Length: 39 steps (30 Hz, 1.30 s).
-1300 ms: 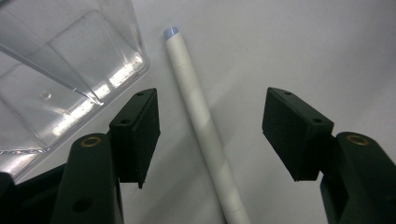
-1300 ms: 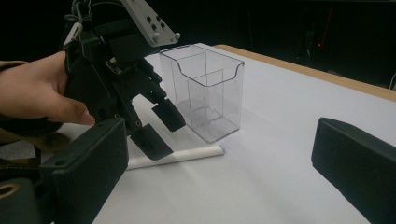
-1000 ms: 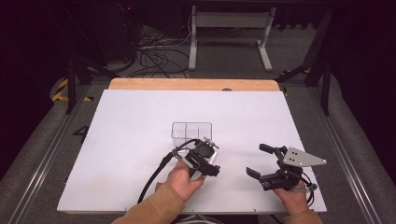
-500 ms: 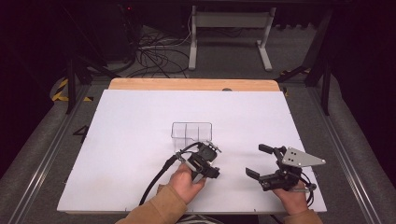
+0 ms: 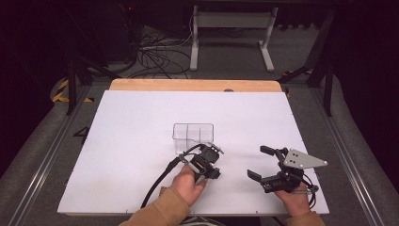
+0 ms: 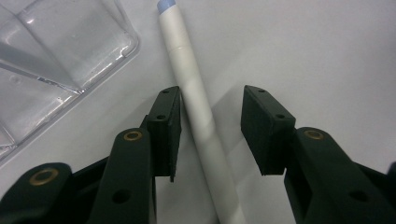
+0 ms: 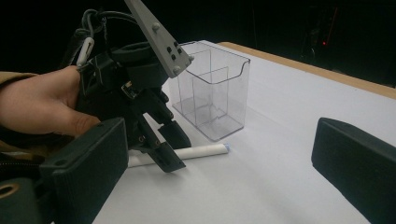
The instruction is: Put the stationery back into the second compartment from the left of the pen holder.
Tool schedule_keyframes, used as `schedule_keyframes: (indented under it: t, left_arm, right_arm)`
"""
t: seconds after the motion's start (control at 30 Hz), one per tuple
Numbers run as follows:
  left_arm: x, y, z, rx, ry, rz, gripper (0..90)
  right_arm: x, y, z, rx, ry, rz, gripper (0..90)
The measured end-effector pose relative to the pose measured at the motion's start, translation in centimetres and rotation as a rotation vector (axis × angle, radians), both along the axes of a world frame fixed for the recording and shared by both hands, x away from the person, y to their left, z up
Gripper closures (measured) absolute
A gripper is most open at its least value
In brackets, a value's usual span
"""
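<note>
Lowered slightly since the earlier frame, the left gripper (image 6: 208, 135) is set astride a white pen (image 6: 196, 112) lying flat just beside the clear divided box (image 5: 193, 134); its jaws are parted, not yet closed. The right gripper (image 5: 261, 164) is held wide open nearby. An off-centre squeeze could roll the pen away. A white table (image 5: 117, 141) is surrounded by darkness.

No readable text, label, brand or number anywhere.
</note>
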<state>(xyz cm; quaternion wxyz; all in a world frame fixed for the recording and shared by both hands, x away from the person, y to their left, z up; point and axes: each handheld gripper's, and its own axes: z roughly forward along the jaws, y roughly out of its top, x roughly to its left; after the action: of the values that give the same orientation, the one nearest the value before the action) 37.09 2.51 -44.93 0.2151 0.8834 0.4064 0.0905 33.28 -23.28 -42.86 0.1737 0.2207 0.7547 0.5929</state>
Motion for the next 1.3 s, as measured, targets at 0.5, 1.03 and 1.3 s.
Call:
schedule_keyframes:
  t: [0.5,1.03,1.3]
  left_arm:
    - [0.1,0.0,0.0,0.010,-0.015,0.039,72.3]
    - [-0.1,-0.2,0.3,-0.003,-0.018,0.034,78.3]
    - [-0.6,0.3,1.6,-0.062,-0.069,0.015,78.4]
  right_arm:
    - [0.0,0.1,0.0,-0.002,-0.004,0.011,4.3]
    - [0.0,0.2,-0.1,-0.007,0.000,0.018,4.3]
    - [0.0,0.2,-0.2,-0.009,0.000,0.015,4.3]
